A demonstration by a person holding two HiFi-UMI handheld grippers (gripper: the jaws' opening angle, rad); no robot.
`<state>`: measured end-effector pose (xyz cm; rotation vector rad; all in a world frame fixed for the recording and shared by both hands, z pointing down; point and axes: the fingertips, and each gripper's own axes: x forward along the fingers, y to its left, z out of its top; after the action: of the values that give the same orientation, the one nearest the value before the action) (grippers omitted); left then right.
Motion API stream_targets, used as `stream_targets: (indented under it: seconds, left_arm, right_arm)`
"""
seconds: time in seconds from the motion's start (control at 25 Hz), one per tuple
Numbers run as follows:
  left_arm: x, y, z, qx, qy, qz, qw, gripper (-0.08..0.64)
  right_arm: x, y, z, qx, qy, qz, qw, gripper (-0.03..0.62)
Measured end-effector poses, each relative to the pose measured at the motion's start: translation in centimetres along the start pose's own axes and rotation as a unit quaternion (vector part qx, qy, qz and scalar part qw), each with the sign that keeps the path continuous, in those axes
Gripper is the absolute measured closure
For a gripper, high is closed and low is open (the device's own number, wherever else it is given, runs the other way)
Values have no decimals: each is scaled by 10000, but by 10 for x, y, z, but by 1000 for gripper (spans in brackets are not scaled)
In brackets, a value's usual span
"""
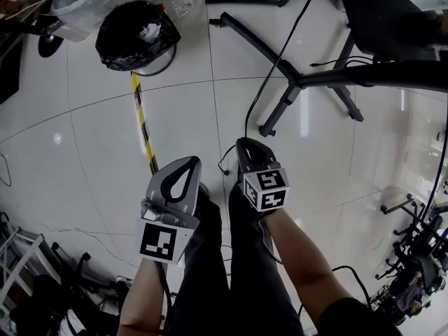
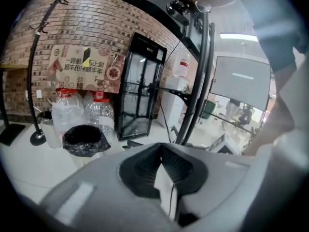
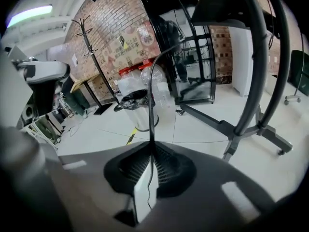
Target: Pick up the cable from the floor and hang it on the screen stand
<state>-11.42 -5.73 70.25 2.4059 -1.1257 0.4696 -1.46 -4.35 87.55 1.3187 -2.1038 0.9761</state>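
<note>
The right tool (image 3: 151, 148) is clamped on the black cable (image 3: 150, 95), which rises from its pinched tips and runs on toward the screen stand (image 3: 251, 95). The left tool (image 2: 160, 148), just beside it, is closed with nothing between its tips.

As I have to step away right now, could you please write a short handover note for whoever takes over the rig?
The right claw is shut on the black cable, which rises from its tips.
The left claw is shut, with nothing visibly gripped.
The screen stand is ahead and to the right of both claws. The cable runs past its base and out of the top of the head view.
Done: the cable is gripped and held up.
Left: carry it to the stand and hang it there. As far as shows, it is not yet hung.
</note>
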Motion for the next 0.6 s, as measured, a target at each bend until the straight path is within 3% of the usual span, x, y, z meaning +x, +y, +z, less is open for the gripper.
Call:
stream_targets:
  seconds: [0.4,0.6]
  left_arm:
    - [-29,-33,85,282,-291,-115,9991,555]
    - [-49,-47,135,181,-551,-41,9983,555]
  right_arm:
    - [-82,40,48,83,-361,-37,9993,563]
    - [-114,61,99,-274,-651,125,9974,563]
